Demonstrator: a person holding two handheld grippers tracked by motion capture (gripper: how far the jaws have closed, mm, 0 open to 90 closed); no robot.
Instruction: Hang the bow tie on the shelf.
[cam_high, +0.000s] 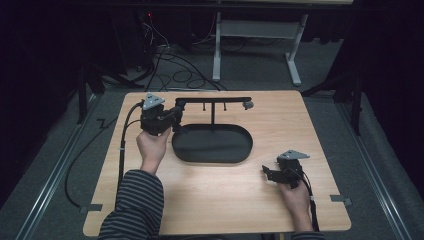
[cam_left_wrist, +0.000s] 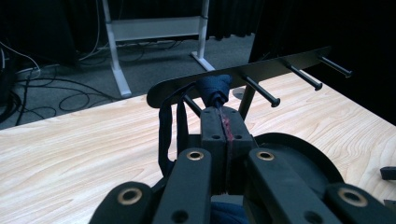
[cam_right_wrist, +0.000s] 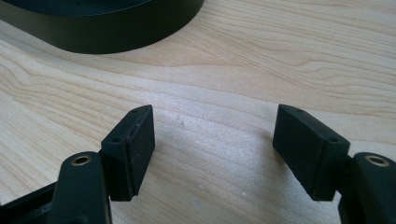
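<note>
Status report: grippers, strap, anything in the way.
Left gripper shut on dark strap beside rack. Right gripper open, empty, above table. Nothing blocking.

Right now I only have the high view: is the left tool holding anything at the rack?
Observer: Yes. The left tool is shut on a dark blue strap, its bunched end at the rack bar.
Operator: Other pegs taken?
Observer: No, the three pegs further along are bare.
Operator: Right tool?
Observer: The right tool is open over bare table, nothing between its pads, with the black tray ahead.
</note>
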